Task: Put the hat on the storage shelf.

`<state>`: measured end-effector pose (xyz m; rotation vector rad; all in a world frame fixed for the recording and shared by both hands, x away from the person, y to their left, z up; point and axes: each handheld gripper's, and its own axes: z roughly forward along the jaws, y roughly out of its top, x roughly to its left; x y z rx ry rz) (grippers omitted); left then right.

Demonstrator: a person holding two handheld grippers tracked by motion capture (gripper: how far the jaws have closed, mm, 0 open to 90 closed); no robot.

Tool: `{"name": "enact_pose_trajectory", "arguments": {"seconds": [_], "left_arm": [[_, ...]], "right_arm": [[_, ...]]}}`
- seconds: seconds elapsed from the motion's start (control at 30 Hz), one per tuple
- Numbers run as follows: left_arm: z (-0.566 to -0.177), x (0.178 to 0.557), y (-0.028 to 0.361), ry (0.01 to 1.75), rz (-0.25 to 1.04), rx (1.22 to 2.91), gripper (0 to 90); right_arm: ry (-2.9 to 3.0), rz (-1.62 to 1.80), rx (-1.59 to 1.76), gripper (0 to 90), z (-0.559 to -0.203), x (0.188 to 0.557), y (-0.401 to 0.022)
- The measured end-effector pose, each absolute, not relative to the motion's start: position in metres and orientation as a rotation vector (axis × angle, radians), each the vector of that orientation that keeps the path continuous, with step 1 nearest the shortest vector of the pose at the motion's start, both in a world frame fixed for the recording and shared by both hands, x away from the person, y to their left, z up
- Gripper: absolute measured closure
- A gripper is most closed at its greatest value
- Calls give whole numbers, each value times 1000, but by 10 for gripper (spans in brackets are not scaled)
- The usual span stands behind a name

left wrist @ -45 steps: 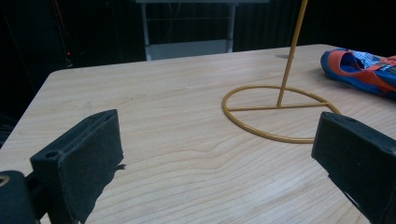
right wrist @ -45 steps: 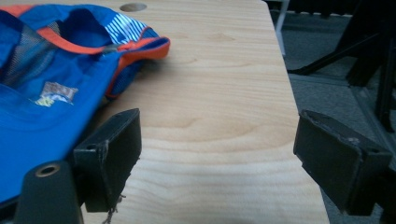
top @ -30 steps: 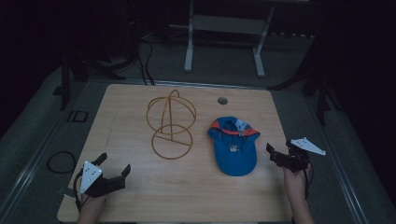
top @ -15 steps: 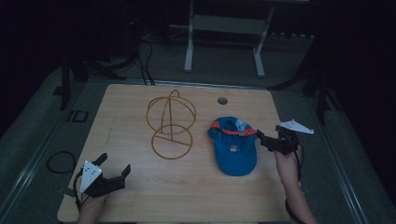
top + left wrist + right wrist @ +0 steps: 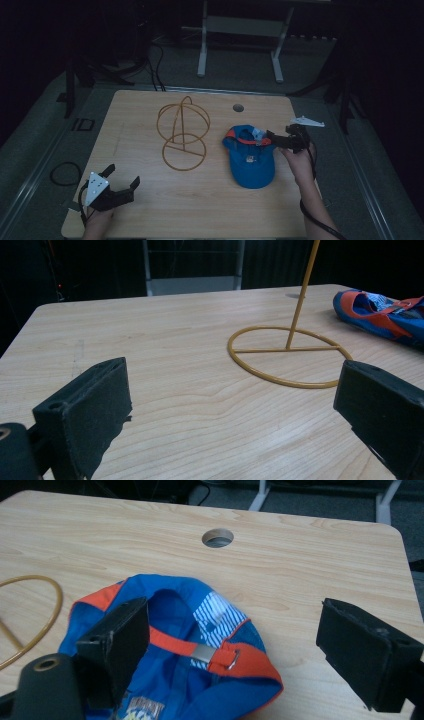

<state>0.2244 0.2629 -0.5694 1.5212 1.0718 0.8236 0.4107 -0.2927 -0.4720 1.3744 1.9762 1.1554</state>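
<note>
Two wide-open claws, both empty: right claw [image 5: 274, 138] poised over the back rim of the blue cap [image 5: 251, 163], orange strap [image 5: 200, 652] just below its jaws; left claw [image 5: 120, 186] idle, well apart from the wire hat stand [image 5: 183, 134]. Could pinch only strap, letting the cap sag, twist or drag across the surface [image 5: 200, 210].

Blue cap [image 5: 251, 161] with orange trim and strap, lying upside down on the surface [image 5: 210, 210]. Just beside, gold wire hat stand [image 5: 183, 131], upright.
</note>
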Motion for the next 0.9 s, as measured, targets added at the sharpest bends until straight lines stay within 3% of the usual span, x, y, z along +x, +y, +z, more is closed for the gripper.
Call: {"name": "enact_pose_trajectory", "arguments": {"seconds": [0.9], "left_arm": [[-571,226,261,1058,807,1563,23]], "right_arm": [[2183,985,1385,232,-516,480,-245]]}}
